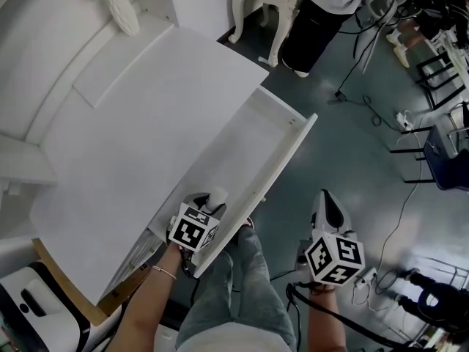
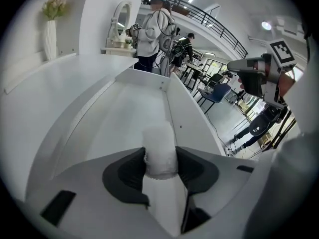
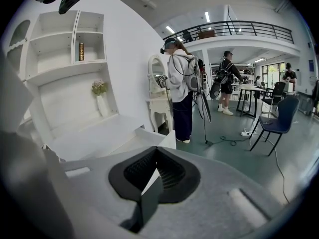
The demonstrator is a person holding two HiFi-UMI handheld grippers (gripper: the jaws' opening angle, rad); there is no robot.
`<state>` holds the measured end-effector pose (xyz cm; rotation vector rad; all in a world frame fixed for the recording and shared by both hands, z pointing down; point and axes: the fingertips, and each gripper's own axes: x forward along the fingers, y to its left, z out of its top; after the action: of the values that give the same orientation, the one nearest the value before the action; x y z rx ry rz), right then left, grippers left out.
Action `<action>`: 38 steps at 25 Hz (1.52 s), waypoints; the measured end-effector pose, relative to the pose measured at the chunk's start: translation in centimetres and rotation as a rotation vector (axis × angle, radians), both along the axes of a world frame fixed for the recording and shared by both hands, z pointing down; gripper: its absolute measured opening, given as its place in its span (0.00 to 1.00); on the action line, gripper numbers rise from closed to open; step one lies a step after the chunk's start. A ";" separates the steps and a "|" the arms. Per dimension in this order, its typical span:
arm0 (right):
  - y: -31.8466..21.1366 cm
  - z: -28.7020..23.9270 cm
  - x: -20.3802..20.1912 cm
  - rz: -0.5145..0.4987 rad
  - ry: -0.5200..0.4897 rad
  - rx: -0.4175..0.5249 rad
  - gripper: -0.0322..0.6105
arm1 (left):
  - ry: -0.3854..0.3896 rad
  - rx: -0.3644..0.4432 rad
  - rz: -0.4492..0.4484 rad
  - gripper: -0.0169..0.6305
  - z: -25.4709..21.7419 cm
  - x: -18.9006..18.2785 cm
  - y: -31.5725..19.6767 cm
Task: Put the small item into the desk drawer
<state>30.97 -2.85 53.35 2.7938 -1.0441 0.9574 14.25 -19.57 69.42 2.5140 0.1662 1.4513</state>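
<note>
White tabletop (image 1: 132,145) fills the left of my view, with a vase (image 1: 123,13) at its far corner. Right of it the desk drawer (image 1: 245,141) stands pulled out, its bottom bare.

My left gripper (image 1: 213,198) sits over the drawer's near end, just inside the front panel (image 1: 293,145). It is clenched on the small item (image 2: 160,151), a pale, fuzzy-edged roll pinched between both pads. The roll's long axis runs straight out along my jaws and down the length of the drawer. That puts it directly over the place it belongs, so I judge the coming move to be only a lowering and a letting go. I can't tell whether it touches the drawer bottom.

Further right, my right gripper (image 1: 327,205) hangs over the room's floor (image 1: 366,167), well apart from the drawer, jaws pressed together on nothing. The left is plainly the nearer one.
</note>
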 end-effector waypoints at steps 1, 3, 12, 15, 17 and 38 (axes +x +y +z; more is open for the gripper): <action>0.1 0.3 0.0 0.001 -0.005 -0.002 0.06 | 0.005 0.001 0.003 0.29 0.2 0.3 0.0; 0.2 0.8 0.0 0.005 -0.016 -0.008 0.06 | 0.020 0.000 0.003 0.29 0.6 0.9 0.0; 0.9 2.8 0.4 0.013 -0.048 -0.025 0.06 | 0.034 0.030 -0.041 0.29 2.7 3.1 -0.7; 1.0 3.3 0.5 0.012 -0.055 -0.029 0.06 | 0.018 0.036 -0.035 0.29 3.5 3.4 -0.7; 1.0 3.6 0.7 0.012 -0.061 -0.030 0.06 | 0.006 0.055 -0.028 0.29 3.9 3.5 -0.8; 1.1 5.2 1.2 -0.016 -0.102 -0.023 0.06 | -0.060 0.063 -0.032 0.32 6.4 3.7 -0.8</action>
<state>32.16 -1.73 58.60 2.7400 -1.0582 1.1136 17.90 -20.38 75.85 2.5068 0.0701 1.5400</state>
